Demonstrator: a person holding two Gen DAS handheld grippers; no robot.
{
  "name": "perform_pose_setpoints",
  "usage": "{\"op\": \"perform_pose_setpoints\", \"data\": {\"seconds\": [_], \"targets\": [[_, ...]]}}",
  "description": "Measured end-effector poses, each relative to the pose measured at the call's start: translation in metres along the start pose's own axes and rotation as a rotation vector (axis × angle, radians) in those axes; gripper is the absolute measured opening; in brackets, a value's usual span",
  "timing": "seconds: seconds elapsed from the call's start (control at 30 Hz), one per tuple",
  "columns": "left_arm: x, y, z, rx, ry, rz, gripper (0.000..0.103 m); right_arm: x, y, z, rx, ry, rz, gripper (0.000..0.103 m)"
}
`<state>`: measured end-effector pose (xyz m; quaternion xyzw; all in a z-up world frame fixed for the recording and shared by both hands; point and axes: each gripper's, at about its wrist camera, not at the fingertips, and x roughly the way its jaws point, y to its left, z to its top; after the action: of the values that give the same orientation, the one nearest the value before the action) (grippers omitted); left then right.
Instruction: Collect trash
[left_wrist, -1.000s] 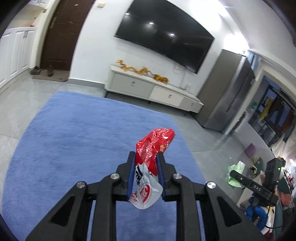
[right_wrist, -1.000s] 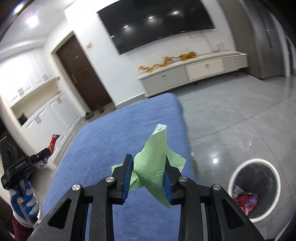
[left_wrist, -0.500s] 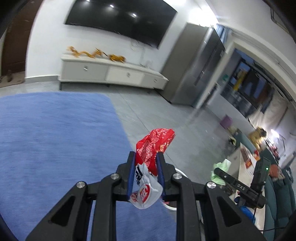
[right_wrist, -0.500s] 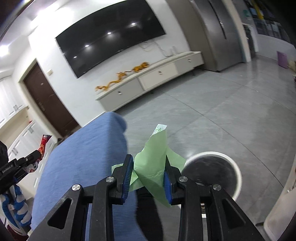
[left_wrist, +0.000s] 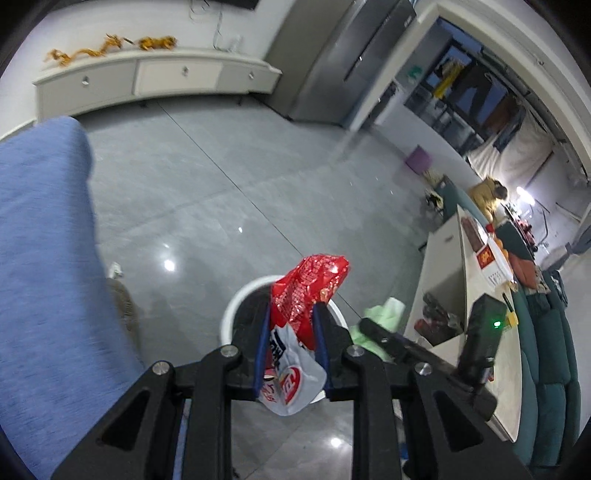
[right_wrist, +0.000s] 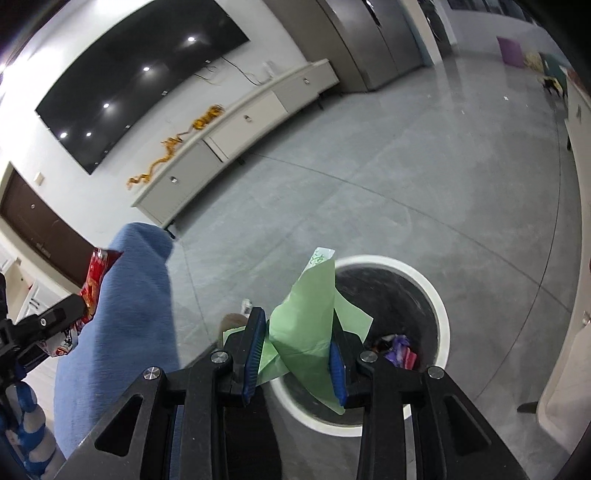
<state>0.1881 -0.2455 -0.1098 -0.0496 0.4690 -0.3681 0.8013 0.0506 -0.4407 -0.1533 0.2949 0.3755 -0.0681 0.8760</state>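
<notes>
A blue rug (right_wrist: 122, 306) lay on the grey floor (right_wrist: 424, 177) beside the white-rimmed trash bin (right_wrist: 441, 321). The right gripper (right_wrist: 297, 354) hung over the bin — jaws clamped on a green wrapper (right_wrist: 310, 314). The left gripper (left_wrist: 291, 349) had its jaws clamped on a red snack bag (left_wrist: 306, 291) above the bin's rim.

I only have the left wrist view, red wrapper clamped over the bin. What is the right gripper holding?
Observer: The right gripper is shut on a green paper wrapper, just above the white bin.
Operator: Anything in the bin already? My gripper blocks it.
Observer: Yes, purple and red scraps lie at the bottom.
Operator: What hangs on the wall above the cabinet?
Observer: A large black TV.
</notes>
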Motion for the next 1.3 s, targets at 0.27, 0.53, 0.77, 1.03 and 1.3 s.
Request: {"op": "perform_pose_setpoints", "data": {"seconds": [0.27,0.53,0.77,1.03,1.3], "targets": [[0.065,-0.015,0.008,-0.036,0.062,-0.054,0.025,0.034,-0.033,-0.001,0.057,0.058,-0.033,0.038],[0.086,-0.007,0.005,-0.077,0.086,-0.07,0.05,0.043,-0.052,-0.006,0.089,0.087,-0.067,0.053],[0.08,-0.009,0.001,-0.075,0.085,-0.056,0.05,0.036,-0.056,-0.007,0.111,0.076,-0.076,0.054],[0.042,-0.007,-0.005,-0.073,0.012,0.022,0.05,0.016,-0.039,-0.007,0.085,0.045,-0.095,0.054],[-0.026,0.013,-0.027,-0.085,-0.117,0.159,0.06,-0.006,0.008,-0.012,-0.018,0.023,-0.086,0.056]]}}
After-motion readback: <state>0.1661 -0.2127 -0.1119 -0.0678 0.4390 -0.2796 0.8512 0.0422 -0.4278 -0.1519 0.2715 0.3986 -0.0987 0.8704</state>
